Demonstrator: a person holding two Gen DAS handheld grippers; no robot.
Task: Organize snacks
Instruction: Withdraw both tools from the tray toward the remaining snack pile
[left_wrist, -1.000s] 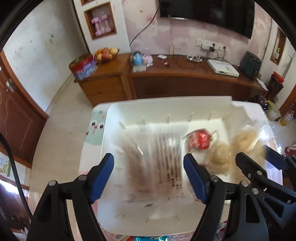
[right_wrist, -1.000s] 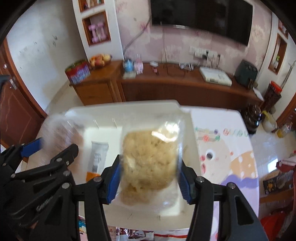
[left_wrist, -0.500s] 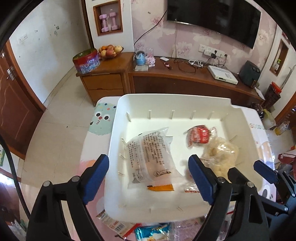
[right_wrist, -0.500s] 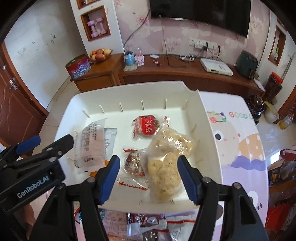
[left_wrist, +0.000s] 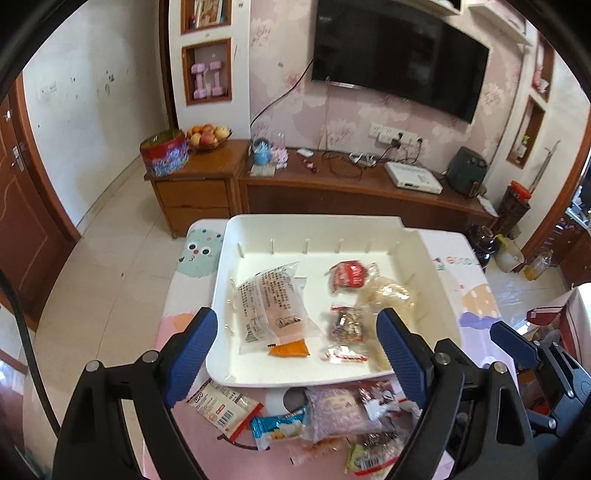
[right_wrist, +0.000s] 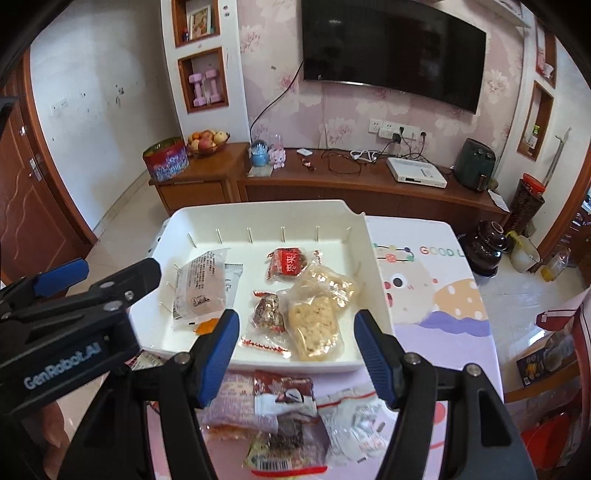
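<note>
Hovering over near table edge, left gripper (left_wrist: 295, 350) and right gripper (right_wrist: 293, 350) both empty, jaws apart. Loose snack pile (right_wrist: 284, 413) lies just below, nearer right gripper; white tray (right_wrist: 258, 212) beyond.

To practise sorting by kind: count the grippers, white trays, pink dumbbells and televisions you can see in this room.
Grippers: 2 (left gripper, right gripper)
White tray: 1
Pink dumbbells: 2
Television: 1
Total: 6

One white tray (right_wrist: 373, 266) — six snack packets (right_wrist: 314, 325) inside; several more packets (right_wrist: 284, 391) loose at the tabletop's near edge.
</note>
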